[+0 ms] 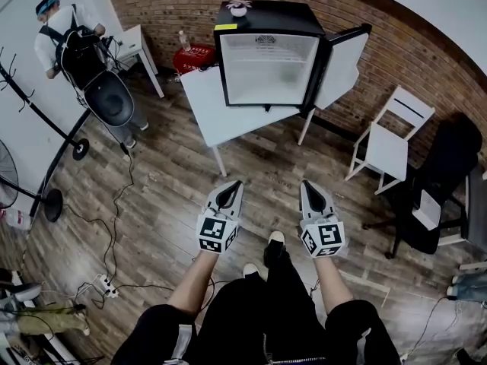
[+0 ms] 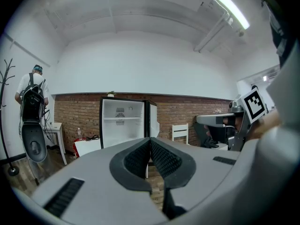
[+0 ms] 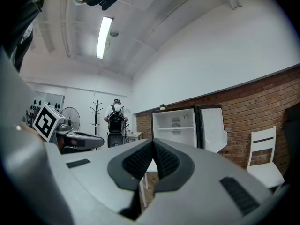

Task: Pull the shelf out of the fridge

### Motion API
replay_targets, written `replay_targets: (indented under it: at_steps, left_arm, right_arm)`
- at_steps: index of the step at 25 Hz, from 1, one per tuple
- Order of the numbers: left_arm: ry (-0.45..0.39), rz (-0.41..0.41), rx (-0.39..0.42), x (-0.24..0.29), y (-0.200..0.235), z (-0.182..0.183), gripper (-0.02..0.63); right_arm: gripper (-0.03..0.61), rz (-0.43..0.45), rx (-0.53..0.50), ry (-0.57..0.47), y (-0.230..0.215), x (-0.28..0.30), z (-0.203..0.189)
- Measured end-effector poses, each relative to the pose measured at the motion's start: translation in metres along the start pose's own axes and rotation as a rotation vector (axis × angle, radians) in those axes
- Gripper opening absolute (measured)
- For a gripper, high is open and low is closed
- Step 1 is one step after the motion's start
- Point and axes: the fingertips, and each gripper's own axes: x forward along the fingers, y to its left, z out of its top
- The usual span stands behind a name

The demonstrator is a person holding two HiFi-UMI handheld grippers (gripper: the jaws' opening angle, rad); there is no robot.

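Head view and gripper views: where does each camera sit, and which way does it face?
Head view: on the person's head, facing steeply down; legs, left gripper and right gripper show.
Left gripper view: on the left gripper, facing along its shut jaws toward the open fridge.
Right gripper view: on the right gripper, likewise; left gripper at its left edge.
All share the fridge.
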Motion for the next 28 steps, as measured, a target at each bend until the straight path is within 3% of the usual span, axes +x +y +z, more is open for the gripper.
replay_targets:
  at_steps: [13, 28]
  left_arm:
    - [0.031, 0.005, -0.016, 0.096, 0.042, 0.003, 0.020]
    - [0.029, 0.109, -0.059, 0.236, 0.098, 0.039, 0.020]
  right_arm:
    - [-0.007, 0.025, 0.027, 0.011, -0.054, 0.097, -0.004]
    - [-0.006, 0.108, 0.029, 0.004, -0.156, 0.233, 0.016]
